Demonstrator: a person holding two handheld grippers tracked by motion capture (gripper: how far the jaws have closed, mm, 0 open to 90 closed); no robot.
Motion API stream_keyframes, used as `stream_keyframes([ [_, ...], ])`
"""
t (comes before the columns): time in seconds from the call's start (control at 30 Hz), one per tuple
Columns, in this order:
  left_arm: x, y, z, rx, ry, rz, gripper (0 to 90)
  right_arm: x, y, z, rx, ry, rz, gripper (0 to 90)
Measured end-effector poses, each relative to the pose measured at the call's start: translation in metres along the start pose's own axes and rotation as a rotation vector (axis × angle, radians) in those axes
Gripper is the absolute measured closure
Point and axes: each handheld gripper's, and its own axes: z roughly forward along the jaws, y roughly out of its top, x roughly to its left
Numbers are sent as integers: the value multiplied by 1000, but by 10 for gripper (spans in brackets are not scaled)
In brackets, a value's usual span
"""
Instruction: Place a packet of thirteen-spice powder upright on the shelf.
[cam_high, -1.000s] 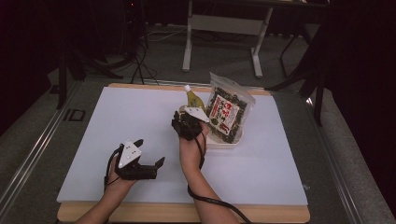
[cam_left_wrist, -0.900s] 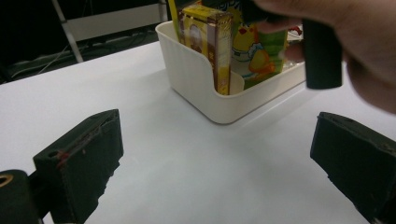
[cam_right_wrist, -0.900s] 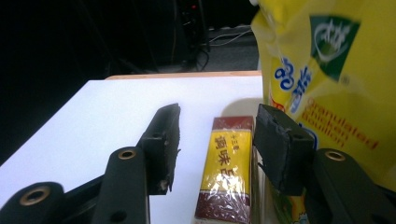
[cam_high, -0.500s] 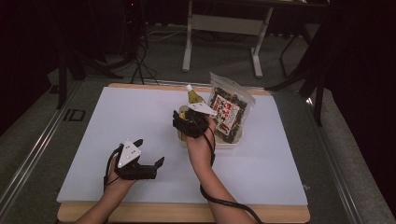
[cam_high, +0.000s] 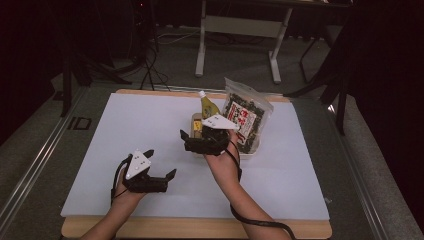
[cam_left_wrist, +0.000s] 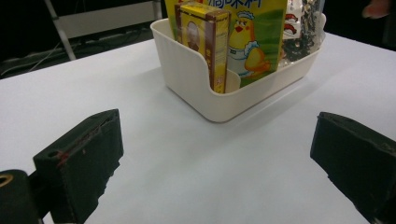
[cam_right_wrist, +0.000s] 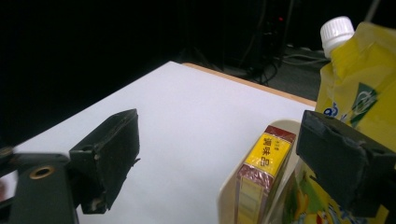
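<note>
A cream bin (cam_left_wrist: 196, 88) stands at the back middle of the white table (cam_high: 125, 130). It holds a yellow and maroon box (cam_left_wrist: 205, 42), a yellow spouted pouch (cam_right_wrist: 355, 70) with a white cap, and a clear bag of dark seaweed (cam_high: 245, 120). My right gripper (cam_high: 192, 142) hovers open over the bin's near left corner, and the box (cam_right_wrist: 261, 177) stands just inside its right jaw. My left gripper (cam_high: 160, 165) rests low near the table's front left. It is open and empty and faces the bin from a distance.
The table's wooden front edge (cam_high: 200, 227) runs below my forearms. A cable (cam_high: 260, 222) trails from the right gripper across the front. Beyond the table are a dark floor, a white desk frame (cam_high: 240, 30) and black stands.
My right gripper has drifted slightly toward me at the bin's near corner. The left gripper has stayed put.
</note>
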Motion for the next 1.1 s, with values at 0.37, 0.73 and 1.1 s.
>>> stream_keyframes([
  [0.37, -1, 0, 0, -1, -15, 2, 27, -7, -21, -37, 42, 70, -118, 138],
  [0.73, -1, -1, 0, -4, -35, -8, 27, -18, -49, -69, 63, 114, -122, 138],
  [1.1, -2, -2, -1, -4, -50, -5, 27, -36, -68, -90, 110, 84, -127, 139],
])
